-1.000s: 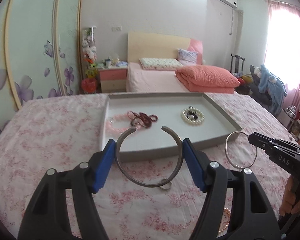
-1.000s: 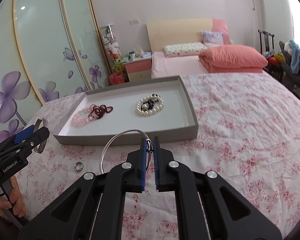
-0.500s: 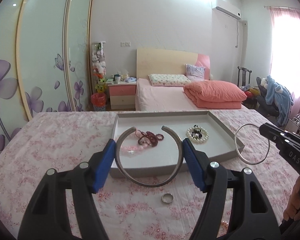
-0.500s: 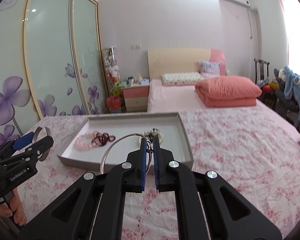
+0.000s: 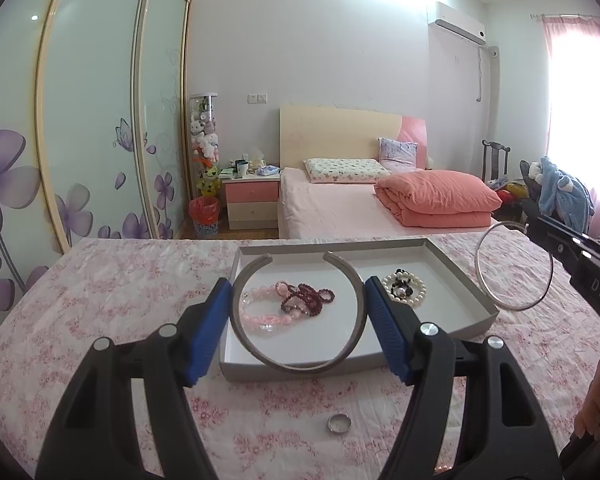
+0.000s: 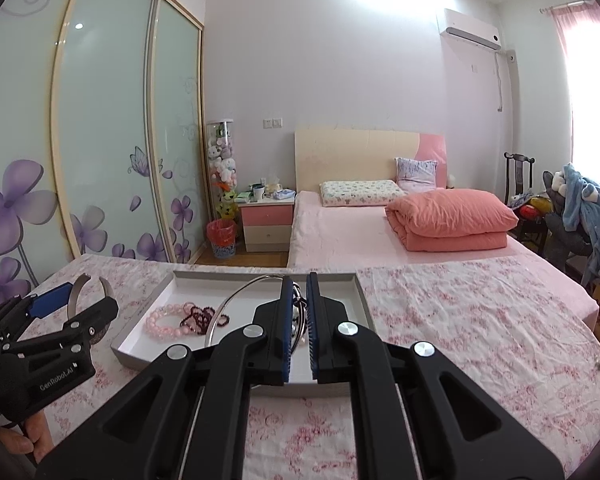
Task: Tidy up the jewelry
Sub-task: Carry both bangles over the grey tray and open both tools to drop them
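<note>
My left gripper [image 5: 298,300] is shut on a grey open cuff bangle [image 5: 298,362], held by its sides in the air in front of the grey tray [image 5: 452,266]. My right gripper [image 6: 299,298] is shut on a thin silver hoop bangle [image 6: 236,300]; it also shows in the left wrist view [image 5: 514,266], lifted to the right of the tray. In the tray lie a pink bead bracelet [image 5: 260,314], a dark red bead bracelet [image 5: 306,298] and a pearl bracelet [image 5: 404,286]. A silver ring [image 5: 339,424] lies on the floral bedspread.
The tray sits on a bed with a pink floral spread [image 5: 100,300]. Beyond are a second bed with an orange quilt [image 5: 436,200], a nightstand [image 5: 252,204] and sliding wardrobe doors [image 5: 92,128] on the left. A chair with clothes [image 6: 580,216] stands right.
Both grippers have risen and tilted up with their bangles still held; the tray and ring now appear lower and farther in view.
</note>
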Motion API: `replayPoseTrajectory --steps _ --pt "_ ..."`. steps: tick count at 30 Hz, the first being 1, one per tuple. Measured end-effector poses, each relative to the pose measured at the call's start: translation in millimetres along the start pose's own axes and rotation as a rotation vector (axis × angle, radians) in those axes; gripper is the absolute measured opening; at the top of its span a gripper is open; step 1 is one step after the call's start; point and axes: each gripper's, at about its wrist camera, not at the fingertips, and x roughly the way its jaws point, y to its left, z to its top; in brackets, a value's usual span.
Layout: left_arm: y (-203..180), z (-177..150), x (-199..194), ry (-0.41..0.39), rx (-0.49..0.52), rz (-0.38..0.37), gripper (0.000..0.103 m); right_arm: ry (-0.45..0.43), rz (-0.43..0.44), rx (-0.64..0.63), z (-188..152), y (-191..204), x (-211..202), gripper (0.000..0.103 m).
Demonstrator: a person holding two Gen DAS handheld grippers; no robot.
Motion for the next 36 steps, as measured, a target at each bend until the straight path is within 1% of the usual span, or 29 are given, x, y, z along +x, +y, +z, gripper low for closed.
replayPoseTrajectory --steps 7,12,22,23,24,30,34,36 --pt "2.4 7.2 19.0 0.003 -0.006 0.006 0.066 -0.017 -0.016 0.010 11.1 1.8 18.4 0.008" --pt "3.7 10.7 41.6 0.017 -0.006 0.002 0.066 -0.001 -0.019 0.008 14.4 2.6 43.3 0.008" --pt "0.6 18.5 98.5 0.080 -0.003 -0.026 0.066 0.148 0.005 0.098 3.3 -5.2 121.7 0.008" --pt "0.7 19.2 102.8 0.087 -0.002 -0.028 0.066 0.157 0.004 0.100 2.0 -5.6 126.1 0.007" --pt "0.1 19.4 107.8 0.095 -0.001 -0.032 0.066 0.170 0.005 0.101 -0.2 -5.3 132.8 0.004" --pt "-1.4 17.7 132.8 0.139 -0.003 -0.049 0.066 0.217 0.014 0.105 -5.0 -5.1 154.8 0.004" --pt "-2.8 15.5 144.8 0.175 -0.001 -0.066 0.067 0.215 0.004 0.136 -3.4 -12.0 150.9 0.004" --pt "-4.6 15.3 147.1 0.180 0.002 -0.068 0.067 0.216 -0.003 0.147 -3.1 -17.7 145.5 0.004"
